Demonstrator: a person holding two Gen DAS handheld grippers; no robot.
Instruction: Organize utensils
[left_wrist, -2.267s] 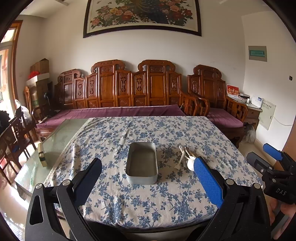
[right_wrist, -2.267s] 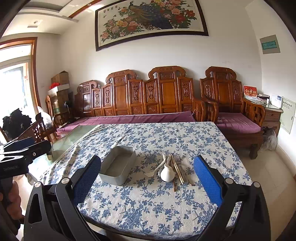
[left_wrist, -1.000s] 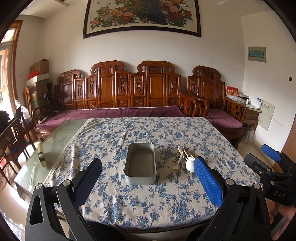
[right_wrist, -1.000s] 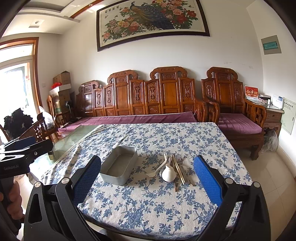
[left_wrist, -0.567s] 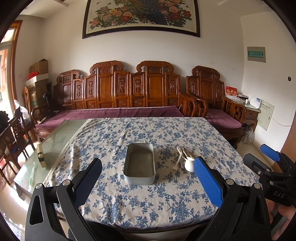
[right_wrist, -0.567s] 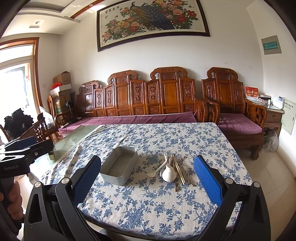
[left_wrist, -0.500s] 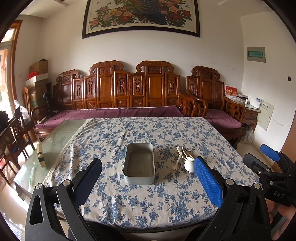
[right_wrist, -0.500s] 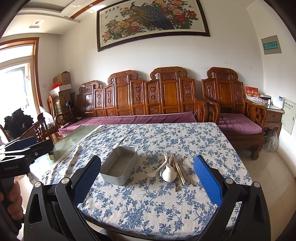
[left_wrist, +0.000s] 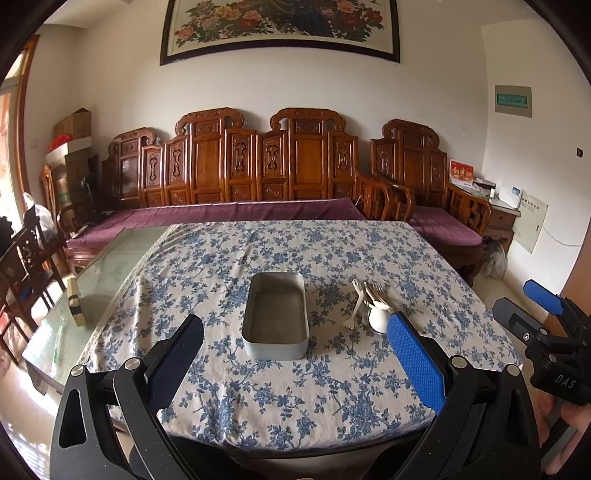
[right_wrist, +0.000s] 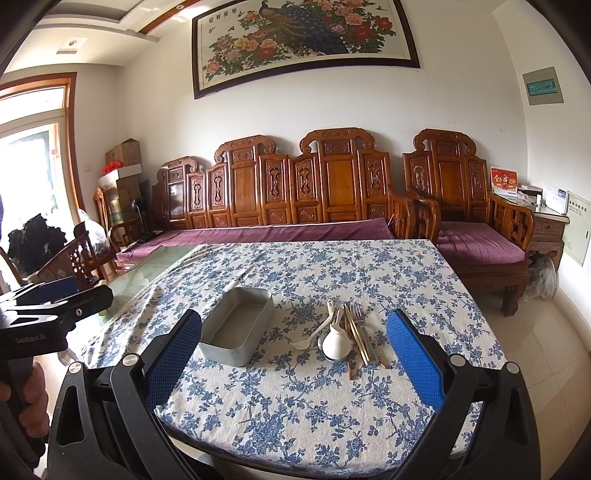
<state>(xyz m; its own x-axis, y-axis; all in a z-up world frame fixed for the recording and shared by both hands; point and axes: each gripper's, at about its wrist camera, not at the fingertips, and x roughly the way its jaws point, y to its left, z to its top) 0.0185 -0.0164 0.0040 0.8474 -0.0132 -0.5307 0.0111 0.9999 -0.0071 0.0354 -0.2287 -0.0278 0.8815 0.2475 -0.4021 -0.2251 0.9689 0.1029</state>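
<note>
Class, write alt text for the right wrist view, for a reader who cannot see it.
The open right gripper hovers over a table with a blue floral tablecloth, facing an empty metal tray and, to its right, a pile of utensils including a white spoon, fork and chopsticks. The left gripper shows at the left edge; a carved wooden bench stands behind.

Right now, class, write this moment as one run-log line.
left gripper: open, hovering | right gripper: open, hovering | metal tin: empty | utensils: piled beside tin on tablecloth

Bare cloth gap between tin (left_wrist: 275, 319) and utensils (right_wrist: 341, 334).
</note>
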